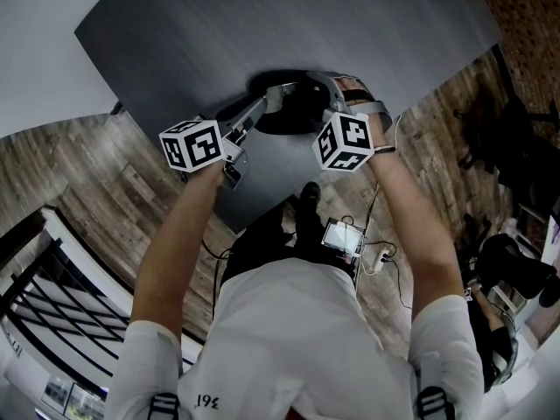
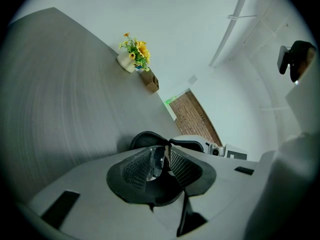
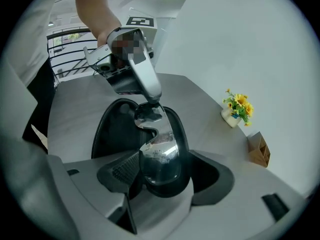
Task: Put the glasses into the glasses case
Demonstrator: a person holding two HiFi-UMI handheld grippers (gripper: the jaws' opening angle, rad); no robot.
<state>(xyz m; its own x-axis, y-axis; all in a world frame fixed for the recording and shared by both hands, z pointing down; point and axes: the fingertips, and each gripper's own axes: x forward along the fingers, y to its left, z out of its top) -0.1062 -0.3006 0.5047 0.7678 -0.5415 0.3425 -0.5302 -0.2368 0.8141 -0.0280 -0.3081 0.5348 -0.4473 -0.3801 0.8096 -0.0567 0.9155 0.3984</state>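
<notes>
- Standing at a dark table [image 1: 262, 24], a person in a white shirt [image 1: 297, 339] stretches both arms out towards 12 o'clock, with a tool in each hand.
- The black case [image 3: 112, 131] lies open on the table straight ahead of them, between the two tools.
- The left gripper [image 2: 161, 154] comes in from the case's 8 o'clock in the head view. Its fingers are almost together, pinched on a thin edge of the glasses [image 3: 160, 156].
- The right gripper [image 3: 166, 159] is at the case's 3 o'clock end in the head view and points steeply down. Its fingers stand wide, one on each side of the near end of the case, and they look pressed against it.
- The glasses hang tilted over the open case. One mirrored lens sits low in the shell between the right gripper's fingers. The other end is up at that lens's 12 o'clock, in the left gripper's pinch.
- Farther along the table, at 3 o'clock in the right gripper view, stand yellow flowers [image 3: 239, 106] in a small pot.
- A small brown box [image 3: 259, 150] stands just beside the flowers, at their 5 o'clock.
- A pale wall [image 3: 240, 34] rises behind the flowers and box.
</notes>
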